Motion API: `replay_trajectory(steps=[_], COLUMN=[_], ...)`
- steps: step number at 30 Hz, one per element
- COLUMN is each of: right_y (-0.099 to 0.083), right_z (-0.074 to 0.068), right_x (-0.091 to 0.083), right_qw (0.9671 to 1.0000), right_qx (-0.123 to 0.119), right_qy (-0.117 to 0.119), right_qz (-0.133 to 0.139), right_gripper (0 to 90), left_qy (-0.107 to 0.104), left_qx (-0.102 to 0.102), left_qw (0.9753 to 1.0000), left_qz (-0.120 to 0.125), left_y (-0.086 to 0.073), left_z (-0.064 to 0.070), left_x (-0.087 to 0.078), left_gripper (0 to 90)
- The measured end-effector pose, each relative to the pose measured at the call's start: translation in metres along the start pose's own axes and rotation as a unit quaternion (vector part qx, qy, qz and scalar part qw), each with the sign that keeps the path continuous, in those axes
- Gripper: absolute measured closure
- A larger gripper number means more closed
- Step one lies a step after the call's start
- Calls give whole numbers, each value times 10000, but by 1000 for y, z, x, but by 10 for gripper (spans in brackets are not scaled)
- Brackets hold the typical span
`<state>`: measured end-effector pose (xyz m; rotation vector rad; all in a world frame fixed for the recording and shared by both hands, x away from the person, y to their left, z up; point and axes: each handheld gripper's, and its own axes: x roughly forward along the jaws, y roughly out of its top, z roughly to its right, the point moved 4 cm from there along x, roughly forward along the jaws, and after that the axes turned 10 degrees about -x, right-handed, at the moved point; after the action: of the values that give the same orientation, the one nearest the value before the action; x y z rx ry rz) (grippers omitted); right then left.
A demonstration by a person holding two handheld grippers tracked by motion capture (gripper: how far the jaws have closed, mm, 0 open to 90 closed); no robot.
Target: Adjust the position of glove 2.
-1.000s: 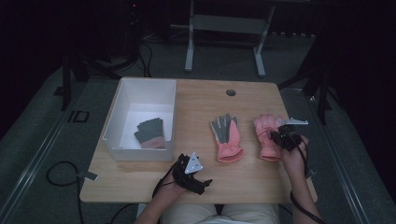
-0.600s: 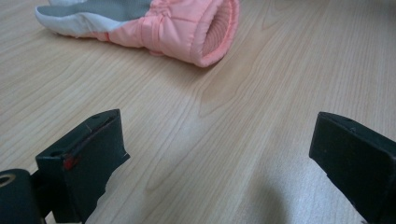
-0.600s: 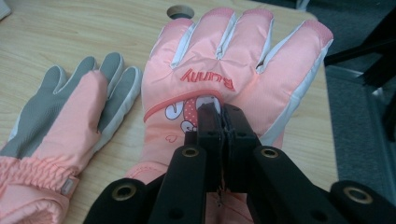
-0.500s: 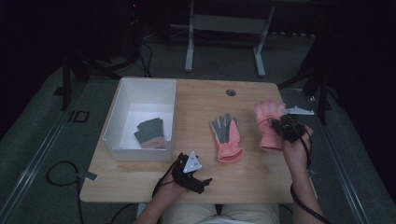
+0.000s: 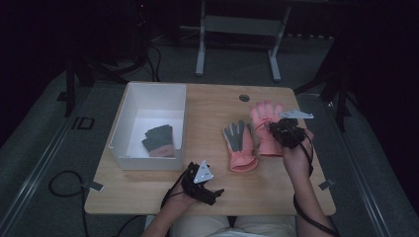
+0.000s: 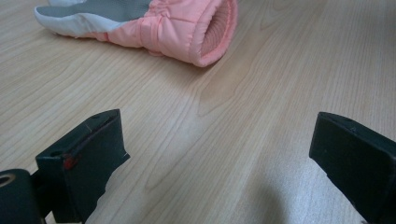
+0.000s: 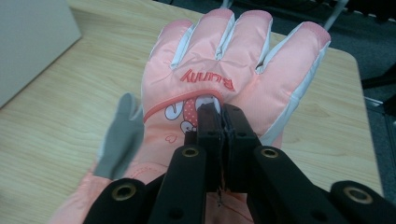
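A pink glove (image 5: 264, 118), back up with "Bunny" lettering (image 7: 210, 77), hangs pinched at its back in my right gripper (image 5: 274, 129), whose jaws are shut on the fabric (image 7: 218, 114). Its fingers point toward the far edge. Just left of it a second pink glove (image 5: 240, 147) lies palm up with its grey palm showing; its cuff (image 6: 196, 32) is at the top of the left gripper view. My left gripper (image 5: 213, 194) rests near the table's front edge, open, with only bare wood between its jaws (image 6: 219, 135).
A white box (image 5: 123, 129) stands on the left half of the table with a dark grey glove (image 5: 159, 140) lying in it. A round cable hole (image 5: 244, 98) sits near the far edge. A metal stand (image 5: 237, 29) is on the floor beyond.
My right gripper has carried the pink glove away from me and then left, bringing it beside the palm-up glove. The left gripper has stayed put.
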<state>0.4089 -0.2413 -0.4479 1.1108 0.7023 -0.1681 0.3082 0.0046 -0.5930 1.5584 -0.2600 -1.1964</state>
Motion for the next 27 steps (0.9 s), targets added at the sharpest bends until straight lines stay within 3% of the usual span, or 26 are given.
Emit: replay_trajectory(steps=[9,12,16,27], right_y=[18,20,17,-1], right_z=[-35,-41,-52,-68], right_x=[0,1,11,36], right_qw=[9994,9993,9991,9990], right_qx=[-117,-98,-70,12], right_qy=[264,311,408,348], right_qz=[190,202,76,-284], right_gripper=[870,870,870,869], left_qy=[-34,-34,-65,-140], left_qx=[-24,-15,-31,15], left_qw=[10000,10000,10000,9999], left_qz=[32,22,31,32], left_y=[0,0,0,1], left_z=[0,0,-1,2], left_x=[0,0,-1,-1], left_gripper=[30,30,30,29])
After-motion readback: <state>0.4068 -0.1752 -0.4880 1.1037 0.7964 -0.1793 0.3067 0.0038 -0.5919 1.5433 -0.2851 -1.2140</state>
